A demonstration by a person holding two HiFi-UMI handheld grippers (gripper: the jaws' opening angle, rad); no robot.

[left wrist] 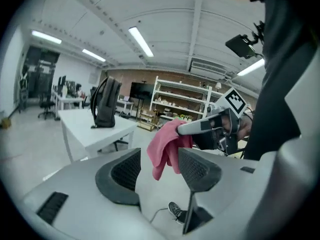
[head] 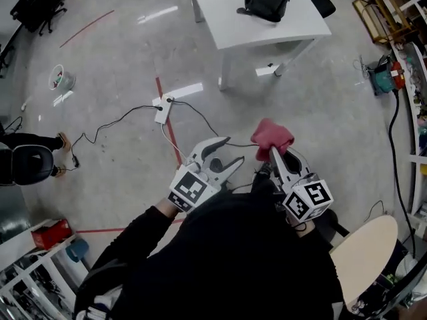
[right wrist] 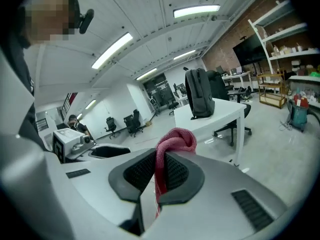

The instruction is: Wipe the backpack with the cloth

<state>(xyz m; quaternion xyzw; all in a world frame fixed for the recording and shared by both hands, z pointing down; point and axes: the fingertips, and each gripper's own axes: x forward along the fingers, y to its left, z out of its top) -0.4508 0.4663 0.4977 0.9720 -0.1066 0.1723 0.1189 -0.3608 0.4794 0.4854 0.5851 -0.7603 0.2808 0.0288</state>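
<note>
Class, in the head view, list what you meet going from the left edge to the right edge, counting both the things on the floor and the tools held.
Small round tub → white power strip → left gripper → pink cloth → teal device near the right edge.

No legible txt, brand, no. or sign in any view. Only print-like marks: b/w square code patterns on the marker cube (head: 190,191) of left gripper (head: 225,153) and on the same kind of cube (head: 308,199) of right gripper (head: 278,155), no letters or digits. Goods on shelves (left wrist: 180,101) too small to read.
</note>
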